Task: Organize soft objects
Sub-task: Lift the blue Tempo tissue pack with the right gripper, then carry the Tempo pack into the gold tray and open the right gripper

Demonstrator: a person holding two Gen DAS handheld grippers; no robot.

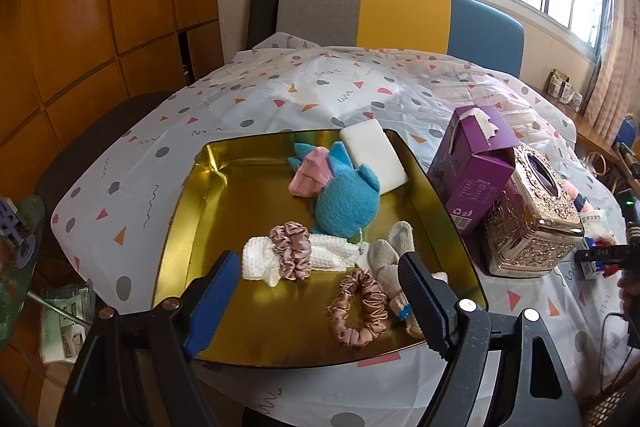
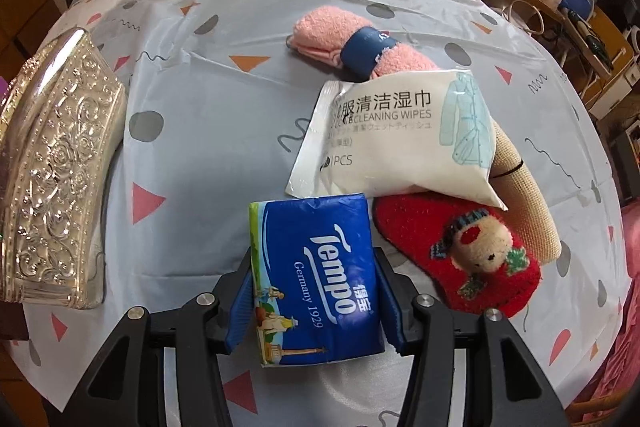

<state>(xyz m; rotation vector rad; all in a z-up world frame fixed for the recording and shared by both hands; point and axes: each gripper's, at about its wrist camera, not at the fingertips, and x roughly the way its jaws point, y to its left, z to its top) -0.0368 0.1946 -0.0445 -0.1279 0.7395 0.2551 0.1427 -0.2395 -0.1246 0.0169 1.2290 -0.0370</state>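
Observation:
In the left wrist view, a gold tray [image 1: 188,223] holds a blue plush toy [image 1: 346,205], a pink cloth [image 1: 310,175], a white block [image 1: 374,155], a white towel [image 1: 256,259] ringed by a scrunchie [image 1: 291,251], a second scrunchie [image 1: 360,309] and a beige knit glove [image 1: 390,255]. My left gripper [image 1: 318,263] hovers open over the tray's near side, holding nothing. In the right wrist view, my right gripper [image 2: 314,263] is shut on a blue Tempo tissue pack [image 2: 320,275]. Beyond it lie a wipes packet [image 2: 396,139], a pink rolled towel [image 2: 332,31], a red bear sock [image 2: 460,259] and a beige roll [image 2: 528,195].
A purple carton [image 1: 472,163] and an ornate metal tissue box [image 1: 532,215] [image 2: 56,167] stand between the tray and the loose items. The patterned tablecloth [image 1: 320,87] covers the table, with a grey, yellow and blue chair back [image 1: 400,15] behind it.

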